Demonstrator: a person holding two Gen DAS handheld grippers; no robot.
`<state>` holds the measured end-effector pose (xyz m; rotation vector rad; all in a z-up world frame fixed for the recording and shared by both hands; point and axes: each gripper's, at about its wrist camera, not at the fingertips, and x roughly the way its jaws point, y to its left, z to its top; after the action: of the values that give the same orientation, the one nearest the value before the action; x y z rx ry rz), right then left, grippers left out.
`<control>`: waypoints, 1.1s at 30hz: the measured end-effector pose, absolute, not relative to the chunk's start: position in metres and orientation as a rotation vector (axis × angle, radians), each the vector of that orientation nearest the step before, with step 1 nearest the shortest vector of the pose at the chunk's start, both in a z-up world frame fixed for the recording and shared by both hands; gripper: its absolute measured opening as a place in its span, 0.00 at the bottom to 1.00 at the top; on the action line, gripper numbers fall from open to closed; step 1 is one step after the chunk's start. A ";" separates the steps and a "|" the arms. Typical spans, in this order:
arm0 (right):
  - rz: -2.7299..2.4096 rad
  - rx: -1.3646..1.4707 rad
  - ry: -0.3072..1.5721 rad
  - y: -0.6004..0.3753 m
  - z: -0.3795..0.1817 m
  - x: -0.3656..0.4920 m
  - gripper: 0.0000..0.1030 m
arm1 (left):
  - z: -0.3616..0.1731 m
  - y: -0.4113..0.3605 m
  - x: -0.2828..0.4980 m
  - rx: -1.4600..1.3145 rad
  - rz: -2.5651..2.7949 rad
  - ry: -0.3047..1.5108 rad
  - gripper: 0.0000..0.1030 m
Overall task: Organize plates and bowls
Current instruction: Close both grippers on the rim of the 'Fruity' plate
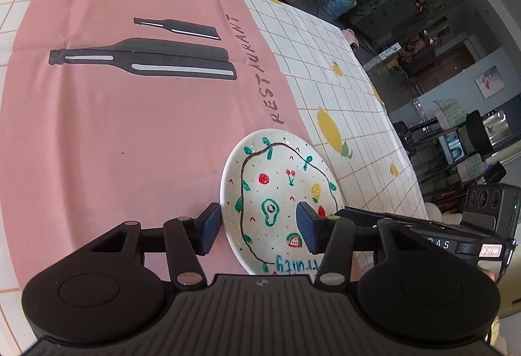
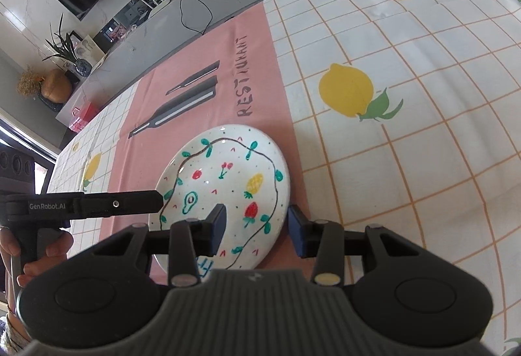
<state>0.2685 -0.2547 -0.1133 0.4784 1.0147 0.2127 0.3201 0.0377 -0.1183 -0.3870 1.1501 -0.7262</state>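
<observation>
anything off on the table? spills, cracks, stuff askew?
Nothing stands out. The painted plate sits flat and looks intact, with no chips or spills visible, mostly on the pink placemat. Each hand-held gripper straddles one side of its rim: left, right. The placemat shows only fold creases.

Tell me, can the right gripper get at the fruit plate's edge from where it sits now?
Probably yes. The right gripper already straddles the near right rim of the plate, one pad over the plate, one outside it. Nothing lies between. The left gripper works the opposite rim, apart from it.
</observation>
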 end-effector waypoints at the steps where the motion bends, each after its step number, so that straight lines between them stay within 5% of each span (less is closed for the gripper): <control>1: 0.217 0.487 1.014 -0.256 -0.114 0.269 0.42 | -0.120 0.039 0.322 -0.409 -0.721 1.150 0.56; 8: 0.252 0.614 0.992 -0.274 -0.123 0.275 0.42 | -0.127 0.048 0.329 -0.491 -0.712 1.122 0.55; 12: 0.264 0.667 0.990 -0.280 -0.127 0.277 0.41 | -0.133 0.053 0.331 -0.547 -0.695 1.113 0.45; 29: 0.284 0.777 0.994 -0.300 -0.135 0.275 0.30 | -0.150 0.068 0.338 -0.692 -0.754 1.148 0.44; 33: 0.287 0.790 0.992 -0.303 -0.136 0.274 0.29 | -0.159 0.074 0.340 -0.743 -0.731 1.185 0.25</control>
<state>0.2742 -0.3029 -0.1359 0.7904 0.9919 0.2874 0.3403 0.0736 -0.1593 -0.7427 1.1849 -0.7307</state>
